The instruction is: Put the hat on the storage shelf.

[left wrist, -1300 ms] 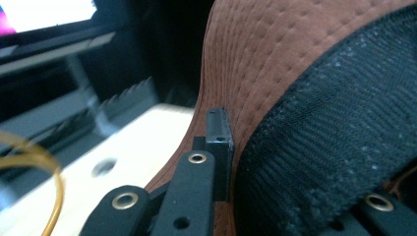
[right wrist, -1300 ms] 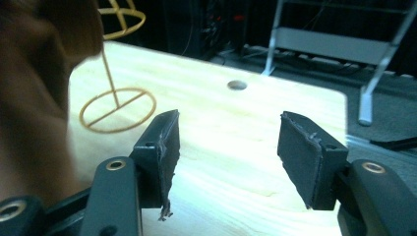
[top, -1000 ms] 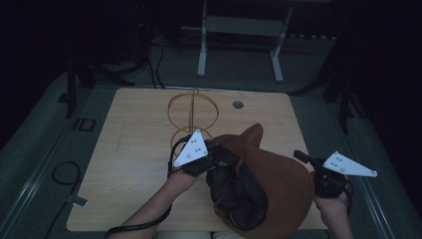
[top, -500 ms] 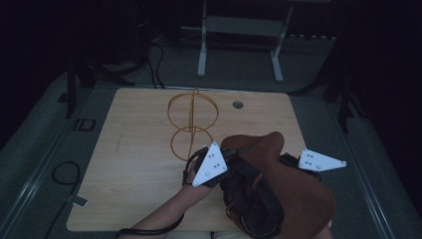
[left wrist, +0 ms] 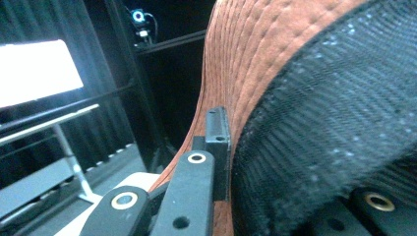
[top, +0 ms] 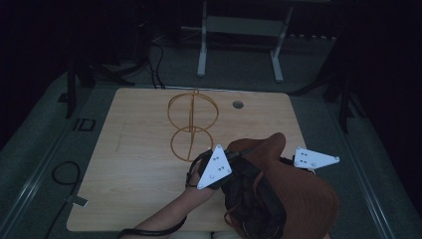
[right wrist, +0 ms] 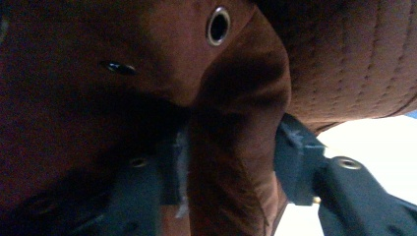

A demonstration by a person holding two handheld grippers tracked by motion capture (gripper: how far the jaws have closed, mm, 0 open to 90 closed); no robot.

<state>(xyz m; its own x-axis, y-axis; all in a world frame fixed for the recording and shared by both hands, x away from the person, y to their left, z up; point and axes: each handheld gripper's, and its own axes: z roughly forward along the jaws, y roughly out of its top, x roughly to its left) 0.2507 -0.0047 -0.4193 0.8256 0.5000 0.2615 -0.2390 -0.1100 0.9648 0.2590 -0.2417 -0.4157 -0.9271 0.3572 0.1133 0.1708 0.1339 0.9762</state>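
A brown brimmed hat (top: pixel 298 199) with a black mesh lining (top: pixel 249 199) is held up over the table's near right part, its inside turned up. My left gripper (top: pixel 236 158) is shut on its brim; in the left gripper view one pad (left wrist: pixel 217 142) presses the brown brim (left wrist: pixel 255 59) beside the mesh (left wrist: pixel 334 123). My right gripper (top: pixel 287 162) is at the hat's far side. Its jaws have just been closing, and a fold of brown cloth (right wrist: pixel 236 147) with an eyelet (right wrist: pixel 218 24) above it is pinched between them.
A gold wire stand (top: pixel 191 124) made of rings rises at the middle of the wooden table (top: pixel 134 149), just beyond the left gripper. A small round grommet (top: pixel 238 104) sits in the tabletop near its far edge. A metal frame (top: pixel 239 30) stands on the floor behind.
The left gripper has carried the hat to the right and toward the near edge. The right gripper has come in leftward against the hat and closed on a fold of it.
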